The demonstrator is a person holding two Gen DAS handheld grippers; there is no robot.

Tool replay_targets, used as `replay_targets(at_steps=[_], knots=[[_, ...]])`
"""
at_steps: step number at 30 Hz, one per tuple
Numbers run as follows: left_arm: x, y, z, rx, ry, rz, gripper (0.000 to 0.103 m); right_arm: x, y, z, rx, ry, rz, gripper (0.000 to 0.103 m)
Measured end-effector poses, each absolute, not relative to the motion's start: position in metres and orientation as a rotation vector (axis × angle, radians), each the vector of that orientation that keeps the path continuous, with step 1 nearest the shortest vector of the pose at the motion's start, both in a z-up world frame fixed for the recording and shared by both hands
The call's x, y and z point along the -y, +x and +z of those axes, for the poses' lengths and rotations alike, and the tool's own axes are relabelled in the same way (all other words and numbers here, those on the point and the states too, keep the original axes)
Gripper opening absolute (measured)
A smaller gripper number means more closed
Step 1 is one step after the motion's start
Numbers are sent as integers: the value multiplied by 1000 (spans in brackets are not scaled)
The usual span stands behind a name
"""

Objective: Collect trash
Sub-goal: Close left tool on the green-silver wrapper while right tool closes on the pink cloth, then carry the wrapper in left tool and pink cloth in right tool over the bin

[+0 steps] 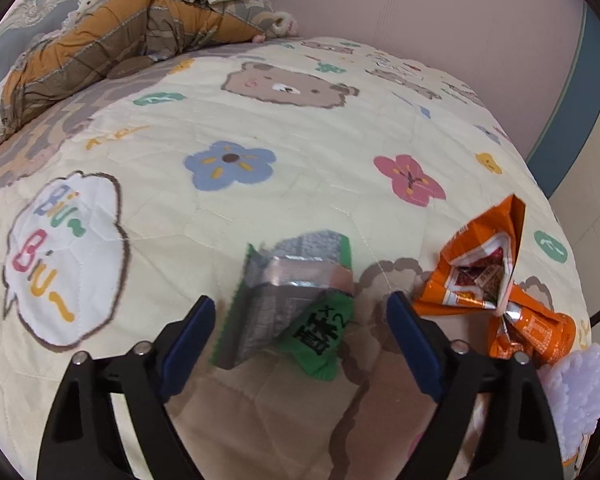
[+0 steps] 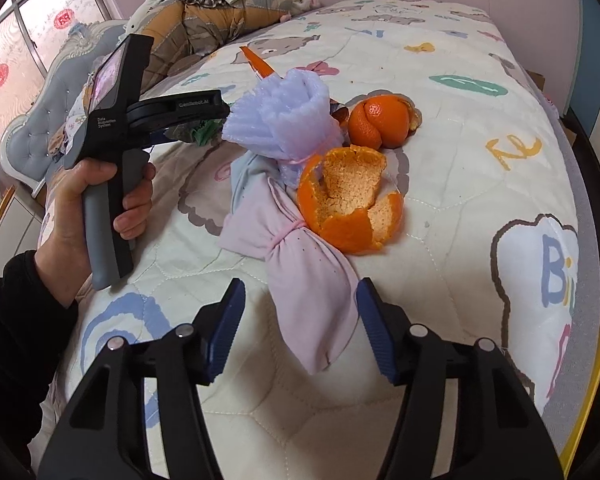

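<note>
Both my grippers hover over trash strewn on the bed (image 1: 300, 208).

Largest first: the bear-and-flower quilt fills both views, a folded plaid blanket (image 1: 112, 44) far beyond my fingers against a pink wall (image 1: 440, 4). My left gripper (image 1: 300, 320) stands released, a green and silver wrapper (image 1: 292, 304) between its fingers (image 1: 192, 332), pads not touching. An orange wrapper (image 1: 492, 272) lies just outside the right-hand finger, its lower end cut off behind it. My right gripper (image 2: 300, 320) is likewise unclenched around the tail of a pink tied bundle (image 2: 300, 256). Past that, a lilac foam net (image 2: 280, 116), cupped orange peel (image 2: 352, 204), and a half-peeled orange (image 2: 380, 120). My left hand (image 2: 100, 204) grips its handle; the wrapper there is mostly hidden.
</note>
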State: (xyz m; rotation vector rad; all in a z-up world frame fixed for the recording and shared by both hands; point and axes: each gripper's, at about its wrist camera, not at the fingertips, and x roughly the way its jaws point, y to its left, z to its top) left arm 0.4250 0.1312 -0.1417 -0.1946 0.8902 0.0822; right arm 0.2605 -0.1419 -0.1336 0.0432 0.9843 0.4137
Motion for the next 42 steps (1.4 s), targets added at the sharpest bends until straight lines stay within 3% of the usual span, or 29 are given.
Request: replay_targets(at_steps=[2, 5, 7, 13, 42], knots=[[-126, 428, -147, -910, -183, 66, 63, 140, 261, -136, -985, 22, 410, 46], [-124, 428, -150, -915, -178, 54, 48, 141, 263, -138, -988, 17, 409, 30], [-126, 428, -150, -917, -193, 45, 46, 140, 263, -139, -990, 8, 408, 18], [-128, 424, -149, -910, -206, 47, 43, 141, 260, -138, -988, 23, 414, 8], [-133, 342, -89, -837, -219, -33, 40, 157, 208, -82, -866, 55, 518, 5]])
